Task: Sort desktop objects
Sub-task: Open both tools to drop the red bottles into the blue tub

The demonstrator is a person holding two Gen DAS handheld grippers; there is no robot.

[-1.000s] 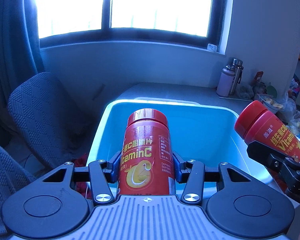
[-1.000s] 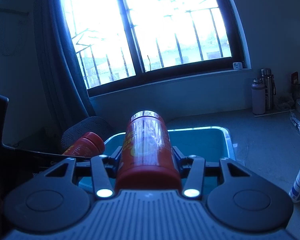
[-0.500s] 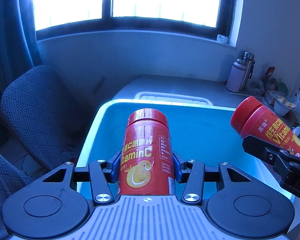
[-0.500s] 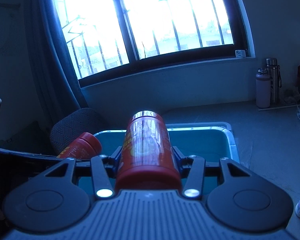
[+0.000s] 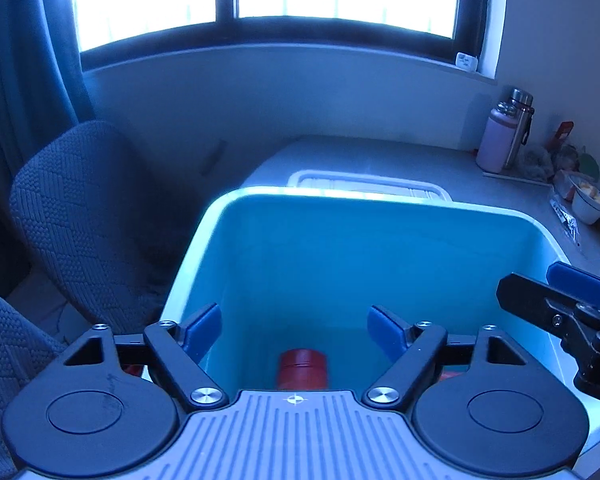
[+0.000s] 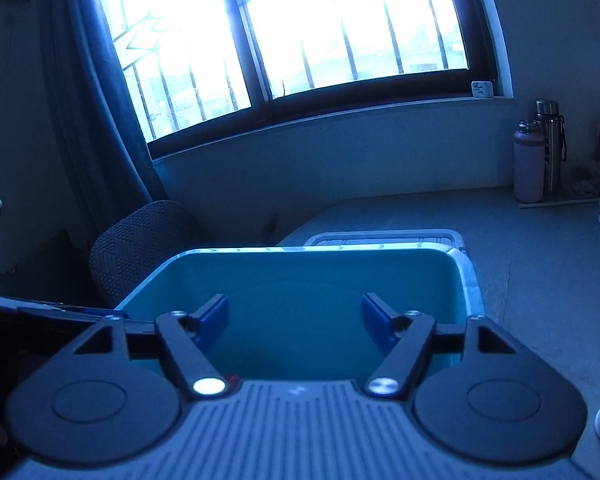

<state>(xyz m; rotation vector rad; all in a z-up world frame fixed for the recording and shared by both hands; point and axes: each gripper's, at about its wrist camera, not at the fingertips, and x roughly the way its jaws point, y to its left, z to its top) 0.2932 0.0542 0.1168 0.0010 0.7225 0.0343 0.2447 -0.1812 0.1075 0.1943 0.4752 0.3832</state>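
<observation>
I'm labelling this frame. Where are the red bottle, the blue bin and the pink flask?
red bottle (image 5: 302,368): left wrist view, on its cap.
blue bin (image 5: 380,256): left wrist view, on its far inner wall.
pink flask (image 5: 493,140): left wrist view, on its body.

Daylight pours through the far window (image 6: 300,32), blown out to white glare in both views, and the room in front of it stays dim with a heavy blue cast. The right wrist view is the darker one, its near left corner almost black. The far rim of the teal bin (image 5: 340,194) catches a bright streak. Fisheye bending curves the window frame and sill, and corners vignette. Focus is fairly sharp, slightly soft.
</observation>
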